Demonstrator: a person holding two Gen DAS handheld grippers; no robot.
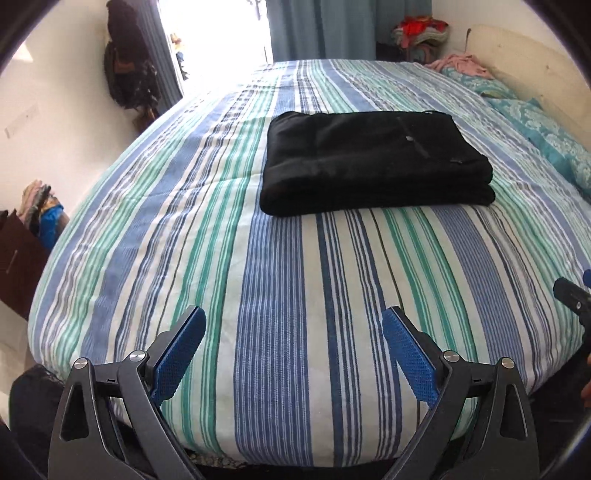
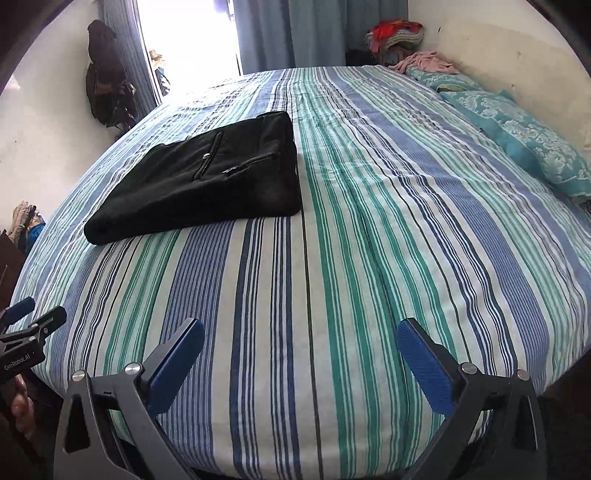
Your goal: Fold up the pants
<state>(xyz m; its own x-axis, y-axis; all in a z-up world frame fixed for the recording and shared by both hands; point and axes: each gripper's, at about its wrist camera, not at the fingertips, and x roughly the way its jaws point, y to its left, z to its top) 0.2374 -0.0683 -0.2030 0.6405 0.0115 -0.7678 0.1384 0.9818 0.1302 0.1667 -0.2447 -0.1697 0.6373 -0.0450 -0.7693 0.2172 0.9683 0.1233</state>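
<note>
Black pants (image 1: 373,162) lie folded into a thick rectangle on the striped bedspread (image 1: 258,277), a zip pocket on top. In the right wrist view the pants (image 2: 207,181) sit at the upper left. My left gripper (image 1: 293,317) is open and empty, held over the near edge of the bed, well short of the pants. My right gripper (image 2: 301,328) is open and empty too, over the near edge and to the right of the pants. Each gripper shows at the edge of the other's view: the right one (image 1: 576,299) and the left one (image 2: 29,325).
Teal patterned pillows (image 2: 524,140) lie along the headboard (image 1: 532,70) on the right. A pink garment (image 2: 424,61) and a heap of clothes (image 2: 397,33) sit at the far corner. Dark bags (image 1: 125,70) hang on the left wall. A clothes pile (image 1: 40,210) stands left of the bed.
</note>
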